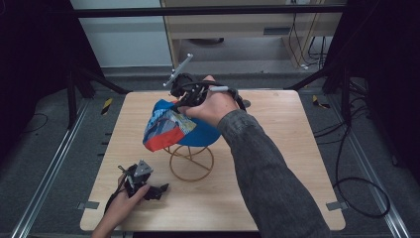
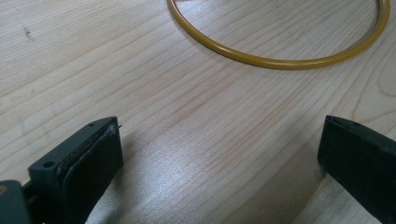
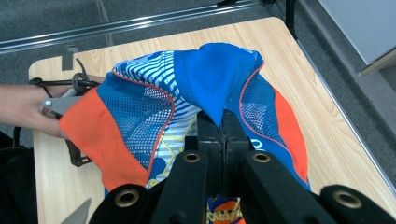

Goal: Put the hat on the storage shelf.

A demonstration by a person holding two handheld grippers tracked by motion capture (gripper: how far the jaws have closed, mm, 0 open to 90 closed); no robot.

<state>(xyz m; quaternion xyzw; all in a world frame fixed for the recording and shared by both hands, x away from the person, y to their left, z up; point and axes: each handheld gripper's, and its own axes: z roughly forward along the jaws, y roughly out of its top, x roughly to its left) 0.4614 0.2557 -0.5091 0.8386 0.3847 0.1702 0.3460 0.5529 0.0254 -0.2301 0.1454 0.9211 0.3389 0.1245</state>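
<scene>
A blue, orange and white mesh cap (image 1: 174, 127) sits on top of a yellow wire stand (image 1: 191, 162) in the middle of the table. My right gripper (image 1: 184, 101) reaches over from the far side and is shut on a fold of the cap's blue fabric (image 3: 210, 88); in the right gripper view the jaws meet on that fold at my right gripper (image 3: 221, 122). My left gripper (image 1: 157, 191) rests near the table's front left, open, with bare wood between its jaws at my left gripper (image 2: 219, 149). The stand's ring base (image 2: 280, 60) lies ahead of it.
The light wooden table (image 1: 277, 163) has open room on the right half and along the front. Metal rails run along the floor on both sides, and cables lie on the floor at the right. A cabinet stands behind the table.
</scene>
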